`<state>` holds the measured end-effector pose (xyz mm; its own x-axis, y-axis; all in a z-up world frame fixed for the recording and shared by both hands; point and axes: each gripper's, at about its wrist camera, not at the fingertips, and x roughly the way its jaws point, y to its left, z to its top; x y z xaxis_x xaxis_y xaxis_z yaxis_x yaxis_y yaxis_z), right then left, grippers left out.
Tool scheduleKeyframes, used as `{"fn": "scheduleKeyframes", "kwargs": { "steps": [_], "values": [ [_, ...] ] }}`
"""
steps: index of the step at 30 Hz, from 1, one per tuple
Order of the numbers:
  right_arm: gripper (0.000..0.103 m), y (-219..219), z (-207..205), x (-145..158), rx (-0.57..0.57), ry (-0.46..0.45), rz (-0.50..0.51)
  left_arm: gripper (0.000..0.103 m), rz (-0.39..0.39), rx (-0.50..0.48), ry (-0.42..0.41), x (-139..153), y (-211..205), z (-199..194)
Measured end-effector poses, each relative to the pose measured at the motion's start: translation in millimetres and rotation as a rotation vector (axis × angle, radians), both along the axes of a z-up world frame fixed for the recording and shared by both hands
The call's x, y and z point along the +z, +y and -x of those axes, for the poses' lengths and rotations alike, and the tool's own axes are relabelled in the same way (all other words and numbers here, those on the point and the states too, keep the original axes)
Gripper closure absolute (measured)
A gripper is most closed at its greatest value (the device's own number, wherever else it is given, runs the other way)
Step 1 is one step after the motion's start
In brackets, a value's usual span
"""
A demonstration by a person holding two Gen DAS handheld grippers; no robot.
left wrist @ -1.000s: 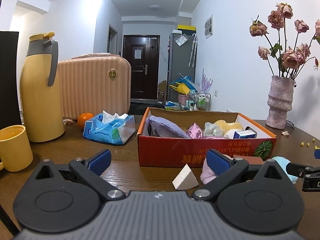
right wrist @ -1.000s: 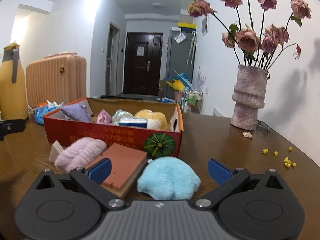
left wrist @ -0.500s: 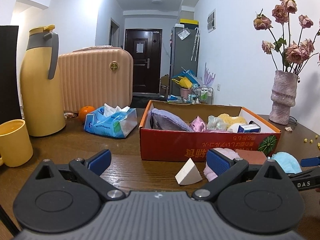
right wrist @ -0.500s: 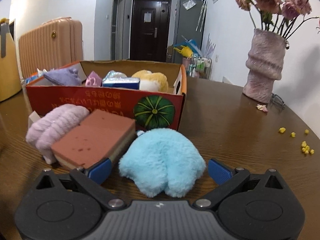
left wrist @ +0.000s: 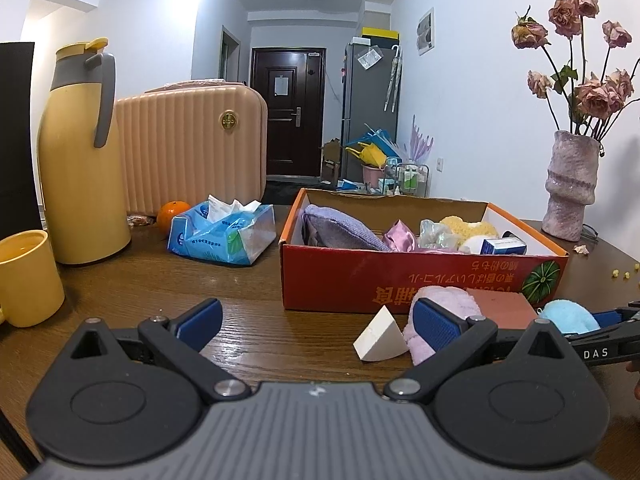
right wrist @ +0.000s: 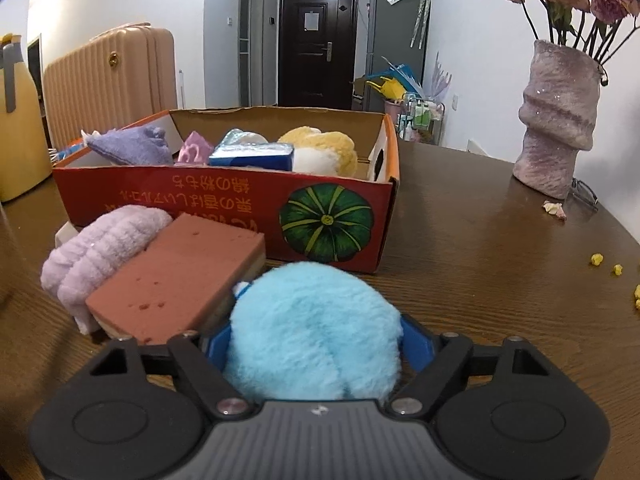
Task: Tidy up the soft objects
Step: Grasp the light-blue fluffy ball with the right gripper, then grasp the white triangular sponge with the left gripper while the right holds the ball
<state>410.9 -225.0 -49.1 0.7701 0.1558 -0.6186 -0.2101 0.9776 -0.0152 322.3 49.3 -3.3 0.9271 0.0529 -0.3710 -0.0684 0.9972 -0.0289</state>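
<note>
My right gripper (right wrist: 316, 344) is shut on the fluffy blue puff (right wrist: 316, 328), which rests on the table in front of the red cardboard box (right wrist: 224, 208). The puff also shows in the left wrist view (left wrist: 568, 316). Beside it lie a reddish-brown sponge block (right wrist: 180, 276) and a lilac fluffy cloth (right wrist: 100, 248). A white wedge sponge (left wrist: 380, 340) lies left of the cloth. The box (left wrist: 400, 276) holds several soft items. My left gripper (left wrist: 316, 320) is open and empty, low over the table, left of these things.
A yellow jug (left wrist: 80, 152), yellow mug (left wrist: 24, 276), orange (left wrist: 172, 212) and blue tissue pack (left wrist: 224, 232) stand at the left. A pink vase with dried roses (right wrist: 556, 120) stands at the right, with yellow crumbs (right wrist: 608, 264) near it. A peach suitcase (left wrist: 192, 144) stands behind.
My right gripper moved forward around the blue puff and closed its fingers on it. My left gripper stayed open and shifted only slightly.
</note>
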Motion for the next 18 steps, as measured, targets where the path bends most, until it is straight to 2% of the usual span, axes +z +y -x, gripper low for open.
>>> {"fn": "scheduleKeyframes", "kwargs": {
  "steps": [6, 18],
  "values": [
    [0.025, 3, 6, 2, 0.009, -0.034, 0.019, 0.000, 0.001, -0.001, 0.001, 0, 0, 0],
    [0.025, -8, 17, 15, -0.042, -0.124, -0.021, 0.000, 0.014, 0.001, 0.015, -1, 4, -4]
  ]
}}
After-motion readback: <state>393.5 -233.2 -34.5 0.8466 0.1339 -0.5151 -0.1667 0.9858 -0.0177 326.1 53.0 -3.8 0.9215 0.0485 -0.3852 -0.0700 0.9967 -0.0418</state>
